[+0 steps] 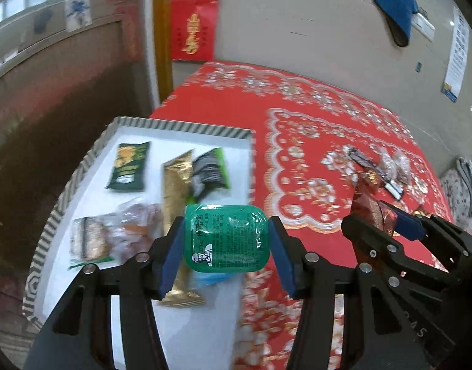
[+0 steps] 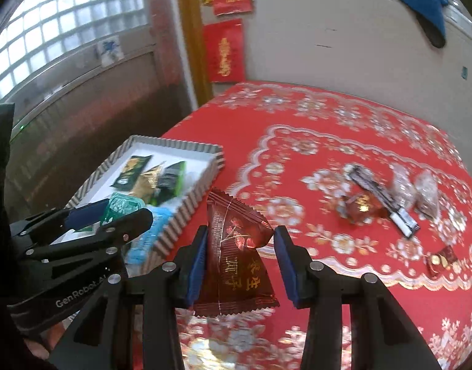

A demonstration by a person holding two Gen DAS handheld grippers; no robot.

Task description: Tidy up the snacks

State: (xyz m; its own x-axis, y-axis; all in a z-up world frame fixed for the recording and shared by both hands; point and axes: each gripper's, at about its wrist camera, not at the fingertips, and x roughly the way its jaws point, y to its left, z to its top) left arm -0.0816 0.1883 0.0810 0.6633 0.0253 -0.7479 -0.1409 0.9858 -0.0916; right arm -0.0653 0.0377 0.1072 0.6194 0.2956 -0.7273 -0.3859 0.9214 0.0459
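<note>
- Carrying both snacks to the striped tray (image 1: 91, 160) is the step judged in hand; each should be lowered onto bare white floor before release.
- The green sauce cup (image 1: 226, 239) is pinched by the left gripper (image 1: 225, 246), held above the tray's near edge.
- The dark red packet (image 2: 239, 256) is held by the right gripper (image 2: 240, 262) over the red-clothed counter (image 2: 343, 129), just beside the tray.
- Loose snacks (image 2: 387, 197) are left well apart.

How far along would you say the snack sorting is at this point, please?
Partly done. Several packets already lie in the striped tray, among them a dark green packet and a gold one. In hand: the left gripper holds a green sauce tub over the tray, and the right gripper holds a dark red packet. Left on the red tablecloth: a black bar, clear-wrapped pieces and a small red packet.
</note>
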